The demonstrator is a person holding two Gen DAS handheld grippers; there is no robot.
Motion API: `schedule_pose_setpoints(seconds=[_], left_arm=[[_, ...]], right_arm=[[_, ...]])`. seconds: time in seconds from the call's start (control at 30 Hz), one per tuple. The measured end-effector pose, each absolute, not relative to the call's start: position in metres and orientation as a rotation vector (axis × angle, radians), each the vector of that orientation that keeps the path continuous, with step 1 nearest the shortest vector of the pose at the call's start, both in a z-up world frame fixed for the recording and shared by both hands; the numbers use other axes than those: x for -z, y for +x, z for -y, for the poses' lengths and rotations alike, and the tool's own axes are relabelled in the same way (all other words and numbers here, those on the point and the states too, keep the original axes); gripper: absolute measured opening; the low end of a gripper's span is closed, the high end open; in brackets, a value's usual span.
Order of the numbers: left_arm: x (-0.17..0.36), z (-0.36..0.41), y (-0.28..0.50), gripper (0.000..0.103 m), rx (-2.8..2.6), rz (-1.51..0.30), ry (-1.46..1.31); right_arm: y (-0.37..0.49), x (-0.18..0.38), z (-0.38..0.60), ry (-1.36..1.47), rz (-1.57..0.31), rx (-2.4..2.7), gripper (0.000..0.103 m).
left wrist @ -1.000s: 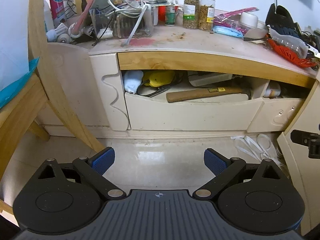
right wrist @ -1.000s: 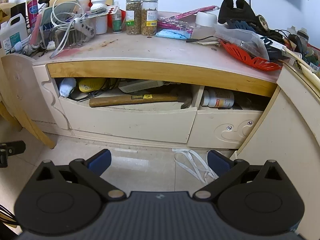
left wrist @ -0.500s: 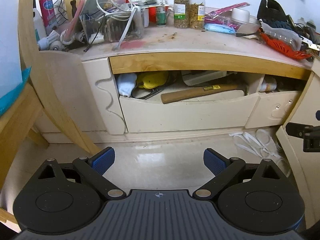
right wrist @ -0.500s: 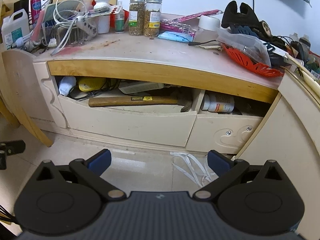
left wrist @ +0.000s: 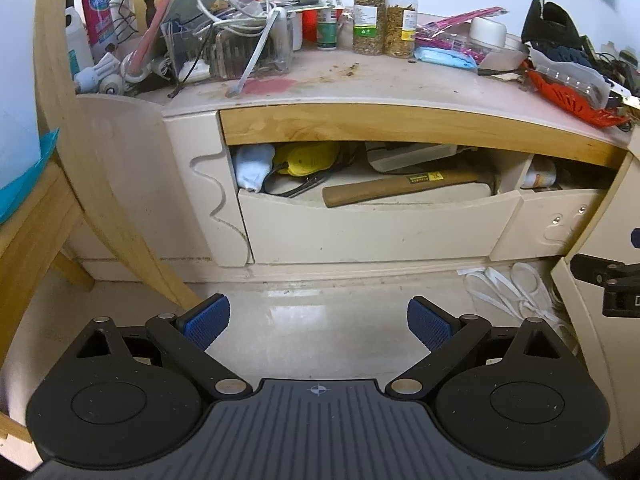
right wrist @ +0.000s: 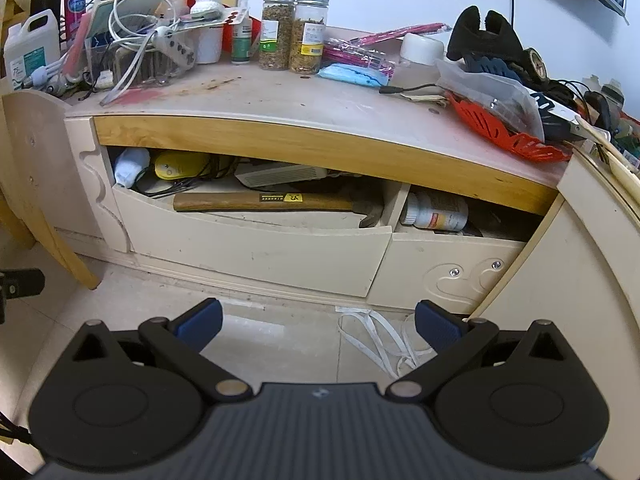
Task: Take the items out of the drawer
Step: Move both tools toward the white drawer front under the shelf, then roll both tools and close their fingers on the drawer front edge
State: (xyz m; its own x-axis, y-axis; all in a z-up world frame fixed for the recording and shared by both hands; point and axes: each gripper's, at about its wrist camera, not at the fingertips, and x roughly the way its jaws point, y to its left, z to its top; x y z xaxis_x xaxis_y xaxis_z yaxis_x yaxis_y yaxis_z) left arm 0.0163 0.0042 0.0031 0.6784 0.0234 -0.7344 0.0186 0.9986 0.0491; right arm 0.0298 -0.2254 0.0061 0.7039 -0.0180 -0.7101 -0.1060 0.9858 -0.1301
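Observation:
A cream drawer stands open under a cluttered counter. In it lie a wooden-handled hammer, a yellow device, a white cloth and a white flat box. A second drawer to the right holds a white bottle. My left gripper and right gripper are both open and empty, held above the floor in front of the drawers.
The counter carries two jars, cables, a power strip, bottles and an orange strainer. A wooden chair stands at the left. White straps lie on the floor. A cream cabinet side is at the right.
Both grippers have moved closer to the drawers, so the cabinet looms larger. Both have stayed open and nothing has been taken.

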Motion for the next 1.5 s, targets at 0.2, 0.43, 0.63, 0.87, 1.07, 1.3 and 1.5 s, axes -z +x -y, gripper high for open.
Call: schedule_pose_setpoints(seconds=[0.2, 0.43, 0.63, 0.87, 1.07, 1.3, 1.5], left_arm=[[-0.001, -0.006, 0.031, 0.098, -0.009, -0.807, 0.020], [0.006, -0.006, 0.054, 0.098, -0.034, -0.791, -0.001], [0.021, -0.004, 0.075, 0.098, -0.042, -0.786, 0.015], [0.039, -0.002, 0.100, 0.098, -0.046, -0.784, 0.041], [0.054, -0.003, 0.121, 0.098, -0.032, -0.779, 0.038], [0.074, -0.008, 0.149, 0.098, -0.020, -0.783, 0.039], [0.097, -0.018, 0.174, 0.098, -0.015, -0.796, 0.058]], right_arm=[[0.045, -0.001, 0.229, -0.113, -0.792, -0.031, 0.103], [0.069, 0.006, 0.234, -0.071, -0.787, -0.003, 0.103], [0.091, 0.019, 0.234, -0.083, -0.772, 0.014, 0.103], [0.112, 0.039, 0.239, -0.072, -0.782, 0.027, 0.103], [0.130, 0.055, 0.243, -0.062, -0.790, 0.039, 0.103], [0.151, 0.075, 0.245, -0.061, -0.796, 0.039, 0.103], [0.167, 0.094, 0.244, -0.074, -0.796, 0.024, 0.103]])
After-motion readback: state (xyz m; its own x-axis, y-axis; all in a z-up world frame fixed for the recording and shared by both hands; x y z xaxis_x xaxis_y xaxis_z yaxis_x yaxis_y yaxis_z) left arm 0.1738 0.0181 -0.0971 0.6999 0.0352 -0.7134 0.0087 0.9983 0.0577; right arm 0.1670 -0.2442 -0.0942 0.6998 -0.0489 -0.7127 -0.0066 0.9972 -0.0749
